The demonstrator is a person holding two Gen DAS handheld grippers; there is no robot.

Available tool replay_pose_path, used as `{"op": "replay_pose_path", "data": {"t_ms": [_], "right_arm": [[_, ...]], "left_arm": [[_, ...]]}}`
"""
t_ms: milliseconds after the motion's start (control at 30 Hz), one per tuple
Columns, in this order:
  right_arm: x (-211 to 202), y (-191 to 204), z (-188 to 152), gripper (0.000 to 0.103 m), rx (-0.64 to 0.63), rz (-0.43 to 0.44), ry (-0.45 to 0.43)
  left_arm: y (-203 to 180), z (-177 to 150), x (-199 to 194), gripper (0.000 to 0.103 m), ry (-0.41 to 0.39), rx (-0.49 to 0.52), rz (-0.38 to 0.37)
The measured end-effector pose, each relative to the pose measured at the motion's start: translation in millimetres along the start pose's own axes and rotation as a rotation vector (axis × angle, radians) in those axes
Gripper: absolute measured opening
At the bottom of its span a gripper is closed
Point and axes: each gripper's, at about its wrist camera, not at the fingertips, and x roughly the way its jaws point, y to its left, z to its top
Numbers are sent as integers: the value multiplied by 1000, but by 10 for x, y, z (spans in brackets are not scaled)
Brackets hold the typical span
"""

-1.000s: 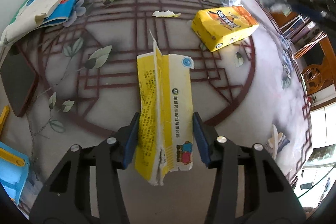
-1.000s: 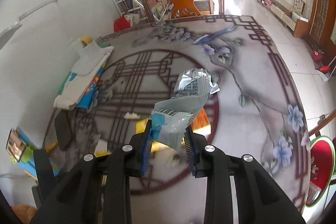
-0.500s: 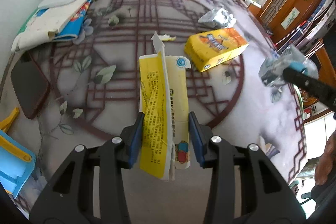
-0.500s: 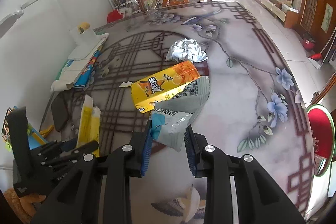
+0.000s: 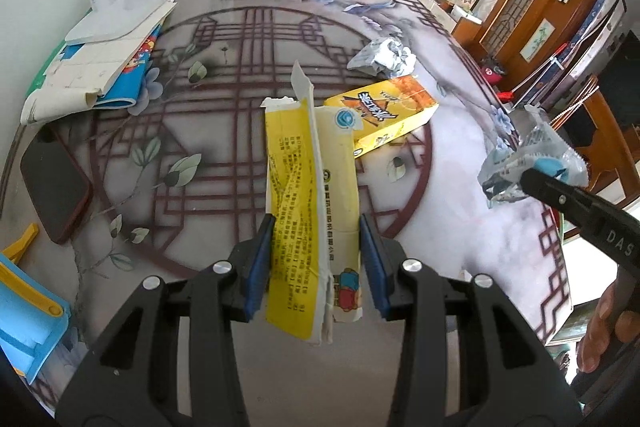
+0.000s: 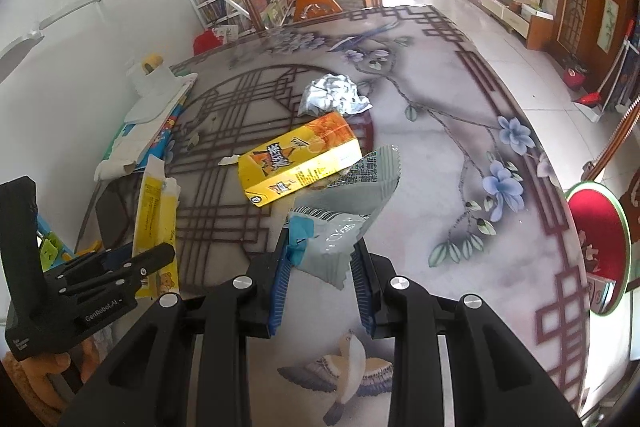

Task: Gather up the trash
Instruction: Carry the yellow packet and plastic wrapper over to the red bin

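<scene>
Blue pads of the left gripper (image 5: 316,263) were clamped on a torn yellow carton (image 5: 310,187), flattened and standing up between them at the centre of the left wrist view, lifted clear of the patterned table (image 5: 460,227); its jaws had just been closing a little on it. At lower centre of the right wrist view, the right gripper (image 6: 322,277) was pinched tight on a crumpled silvery wrapper (image 6: 344,215) (blue patch near the left pad). Both grippers tilted steeply down toward the table. A hand (image 5: 608,331) showed at the lower right edge of the left view, mostly cut off. Still lying on the table at mid-frame were a yellow juice box (image 6: 298,163), a crumpled foil wrapper (image 6: 332,95) just above it, and a small white scrap (image 6: 229,159) at its left. Print on the carton was too small to read.
</scene>
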Motion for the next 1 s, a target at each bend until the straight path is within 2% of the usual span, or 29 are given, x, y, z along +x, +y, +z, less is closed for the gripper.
{"op": "replay_pose_path", "data": {"t_ms": [600, 1000], "right_arm": [[-166, -187, -89, 28, 37, -36, -30], [-301, -634, -128, 28, 101, -82, -42]], "left_arm": [[-245, 100, -86, 40, -30, 18, -33], [-662, 181, -1, 40, -24, 61, -67]]}}
